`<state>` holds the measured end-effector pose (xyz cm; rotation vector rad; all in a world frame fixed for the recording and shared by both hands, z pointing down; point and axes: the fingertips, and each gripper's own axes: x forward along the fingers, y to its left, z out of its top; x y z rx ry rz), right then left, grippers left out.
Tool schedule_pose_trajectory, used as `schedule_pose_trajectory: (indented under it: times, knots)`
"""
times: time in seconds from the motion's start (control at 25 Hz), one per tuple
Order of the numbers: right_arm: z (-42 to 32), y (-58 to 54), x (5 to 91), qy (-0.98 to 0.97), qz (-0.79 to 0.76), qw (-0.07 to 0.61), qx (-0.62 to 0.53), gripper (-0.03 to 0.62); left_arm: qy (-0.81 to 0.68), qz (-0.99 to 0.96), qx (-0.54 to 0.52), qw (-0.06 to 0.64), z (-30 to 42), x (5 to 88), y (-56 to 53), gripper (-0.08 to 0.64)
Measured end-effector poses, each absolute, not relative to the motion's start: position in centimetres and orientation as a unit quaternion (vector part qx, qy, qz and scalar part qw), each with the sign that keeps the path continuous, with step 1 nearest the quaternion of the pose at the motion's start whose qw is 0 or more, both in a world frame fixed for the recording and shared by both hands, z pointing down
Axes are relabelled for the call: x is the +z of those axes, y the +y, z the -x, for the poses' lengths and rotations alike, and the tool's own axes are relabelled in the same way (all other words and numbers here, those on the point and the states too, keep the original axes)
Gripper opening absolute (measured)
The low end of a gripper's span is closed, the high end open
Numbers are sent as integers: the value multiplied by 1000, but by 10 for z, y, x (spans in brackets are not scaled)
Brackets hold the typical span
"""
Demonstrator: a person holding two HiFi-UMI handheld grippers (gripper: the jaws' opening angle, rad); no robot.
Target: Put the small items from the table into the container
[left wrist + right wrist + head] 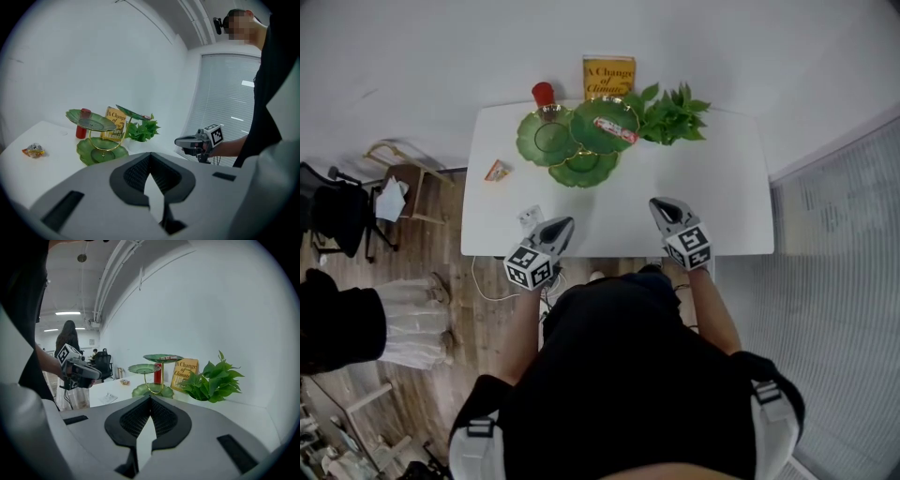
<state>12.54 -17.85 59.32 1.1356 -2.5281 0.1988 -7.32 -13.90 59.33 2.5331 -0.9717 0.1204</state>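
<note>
A green leaf-shaped tiered plate stand (572, 141) rises at the table's far middle, with a red-and-white packet (616, 129) on its top plate. A small orange wrapped snack (497, 171) lies on the table left of the stand and shows again as the snack (33, 150). A white packet (531, 216) lies just ahead of my left gripper (566, 225), which is shut and empty near the front edge. My right gripper (661, 204) is also shut and empty, to the right, over the bare table. The shut left jaws (150, 155) and right jaws (150, 399) face the stand (152, 376).
A red can (544, 94), a yellow book (608, 75) and a green plant (673, 114) stand behind the stand by the wall. The white table (712, 187) ends just before the person's body. A chair (403, 187) and another person stand to the left.
</note>
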Motion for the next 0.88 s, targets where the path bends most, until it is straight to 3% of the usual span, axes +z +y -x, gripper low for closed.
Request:
schedule_pose_trajectory:
  times: [0.4, 0.88]
  knots:
    - [-93, -182, 602, -911, -352, 200, 76, 23, -392, -893, 29, 221, 101, 592, -130, 2]
    - [35, -168, 638, -953, -159, 253, 45, 23, -540, -806, -1, 242, 196, 607, -67, 2]
